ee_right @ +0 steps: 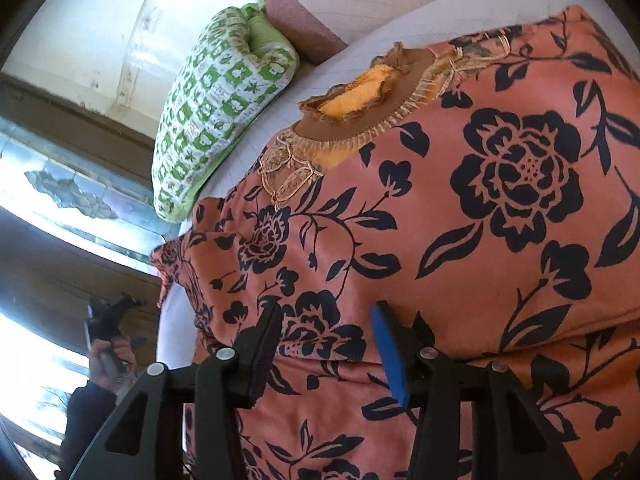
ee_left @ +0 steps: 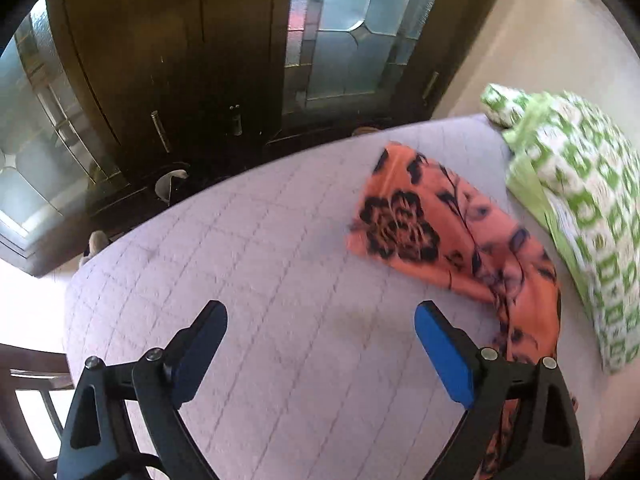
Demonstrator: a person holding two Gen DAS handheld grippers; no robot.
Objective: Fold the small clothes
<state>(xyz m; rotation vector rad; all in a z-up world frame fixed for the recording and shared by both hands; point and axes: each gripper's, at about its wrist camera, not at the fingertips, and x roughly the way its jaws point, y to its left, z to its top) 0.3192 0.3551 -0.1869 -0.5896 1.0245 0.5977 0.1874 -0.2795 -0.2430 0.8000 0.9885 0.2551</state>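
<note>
An orange garment with black flowers lies spread on a pale quilted bed, its brown lace neckline toward the pillow. My right gripper is open just above the garment, with a folded edge between its fingers. A sleeve of the garment lies at the right of the left wrist view. My left gripper is open and empty above bare quilt, left of that sleeve. It also shows small at the left of the right wrist view, held in a hand.
A green and white patterned pillow lies at the bed's right end, also seen in the right wrist view. Dark wooden doors with glass panes stand beyond the bed's far edge. A cream wall is behind the pillow.
</note>
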